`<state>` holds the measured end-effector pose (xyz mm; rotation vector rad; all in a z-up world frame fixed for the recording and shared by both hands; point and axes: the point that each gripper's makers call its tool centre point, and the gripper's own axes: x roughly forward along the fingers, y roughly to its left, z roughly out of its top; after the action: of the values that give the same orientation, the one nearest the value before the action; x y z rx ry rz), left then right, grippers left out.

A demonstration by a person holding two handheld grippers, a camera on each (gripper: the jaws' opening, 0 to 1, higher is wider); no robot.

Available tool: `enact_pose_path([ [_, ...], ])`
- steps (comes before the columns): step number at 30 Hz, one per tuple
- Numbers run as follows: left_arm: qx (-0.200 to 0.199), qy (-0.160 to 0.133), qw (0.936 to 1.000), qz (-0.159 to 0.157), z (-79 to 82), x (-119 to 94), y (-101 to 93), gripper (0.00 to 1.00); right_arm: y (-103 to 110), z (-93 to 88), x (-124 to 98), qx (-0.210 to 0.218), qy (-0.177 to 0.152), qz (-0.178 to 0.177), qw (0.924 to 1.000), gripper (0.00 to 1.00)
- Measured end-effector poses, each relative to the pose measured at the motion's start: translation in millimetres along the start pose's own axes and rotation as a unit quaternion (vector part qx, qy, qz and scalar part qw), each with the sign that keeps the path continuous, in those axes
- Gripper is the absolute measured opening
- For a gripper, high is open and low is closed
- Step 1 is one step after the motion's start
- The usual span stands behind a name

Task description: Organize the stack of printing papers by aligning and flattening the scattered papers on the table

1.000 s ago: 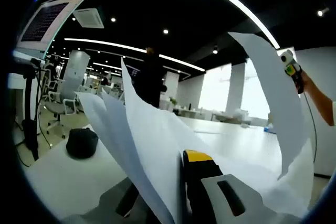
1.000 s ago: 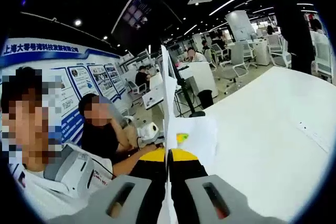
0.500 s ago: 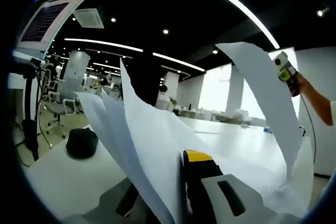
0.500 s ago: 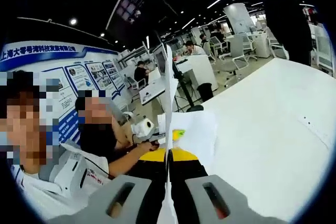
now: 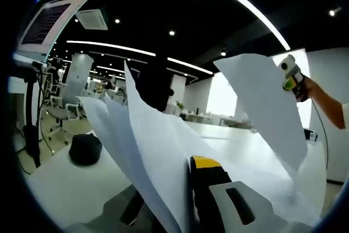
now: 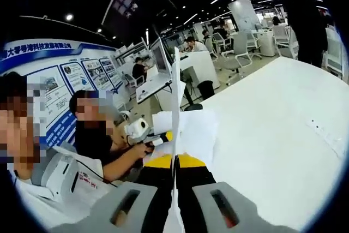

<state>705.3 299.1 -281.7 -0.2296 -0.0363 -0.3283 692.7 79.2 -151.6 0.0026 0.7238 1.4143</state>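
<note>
In the left gripper view the left gripper (image 5: 188, 189) pinches white papers (image 5: 158, 151) lifted off the table (image 5: 65, 181) — the right gripper (image 5: 289, 75) holds their far corner — while in the right gripper view the right gripper (image 6: 175, 175) clamps the sheets' (image 6: 175, 107) edge-on above the table's (image 6: 272, 129) near edge.

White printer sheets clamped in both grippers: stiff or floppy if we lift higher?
Likely floppy: the white printer sheets bow and curl between the left gripper and the right gripper rather than spanning flat. Probably light, since thin edge-on sheets stand up from the shut jaws of the right gripper. Loose corners fan apart, so they may slide out of alignment.
</note>
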Motion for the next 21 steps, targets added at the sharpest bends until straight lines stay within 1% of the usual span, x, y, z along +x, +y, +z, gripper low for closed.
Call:
enact_pose_path([
  [2,0.001,0.000,1.0000,0.000,0.1,0.2,0.7,0.09,-1.5,-0.2,2.8,-0.003,0.001,-0.004,1.0000,0.00],
  [4,0.001,-0.001,1.0000,-0.001,0.3,0.4,1.3,0.09,-7.8,-0.7,5.6,-0.012,0.006,-0.022,0.9997,0.00],
  [9,0.002,-0.001,1.0000,-0.001,0.4,0.5,1.2,0.10,-13.5,-5.4,13.9,-0.024,0.019,-0.041,0.9987,0.00],
  [17,0.004,-0.001,1.0000,0.000,0.4,0.4,1.3,0.10,-24.7,-3.7,26.9,-0.056,0.021,-0.085,0.9946,0.00],
  [21,0.005,-0.001,1.0000,0.000,0.6,0.2,1.2,0.10,-26.5,-8.2,38.4,-0.065,0.029,-0.091,0.9933,0.00],
])
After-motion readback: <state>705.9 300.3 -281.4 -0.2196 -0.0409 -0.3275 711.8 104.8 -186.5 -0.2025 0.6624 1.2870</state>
